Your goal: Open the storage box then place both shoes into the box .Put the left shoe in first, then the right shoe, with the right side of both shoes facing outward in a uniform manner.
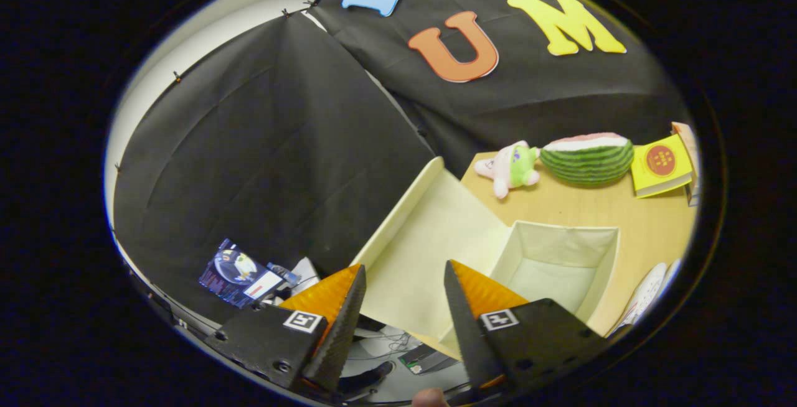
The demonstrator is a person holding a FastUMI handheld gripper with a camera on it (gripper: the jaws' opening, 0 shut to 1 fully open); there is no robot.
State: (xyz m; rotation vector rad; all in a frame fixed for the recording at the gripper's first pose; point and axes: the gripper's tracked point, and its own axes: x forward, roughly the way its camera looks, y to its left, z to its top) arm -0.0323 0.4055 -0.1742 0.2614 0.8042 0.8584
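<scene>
The tongs [405, 282] stand wide apart and hold nothing; between the two fingers only the pale lid [429, 239] shows. There is one storage box [563, 239], cream in colour, and it stands open on the wooden worktop [647, 220], just ahead of the right finger. Its inside shows no object. The lid is one flat flap, folded out from the box's near edge; it hangs past the worktop's edge and slopes up toward the black cloth wall. Its long axis runs from between the fingers up and away toward the wall.

Of the shoes, I can count one white shoe [647, 295] for sure, lying on the worktop just beside the box, on the right of the right finger. Only a part of it is in view, so I cannot tell which way its toe points, nor if a second shoe lies behind it.

Beyond the box, along the wall, there are one small pink and green plush toy [514, 167], one watermelon-shaped cushion [588, 158] and one yellow book [661, 164], side by side. Below the left finger lies one dark blue packet [240, 273] among some clutter.
</scene>
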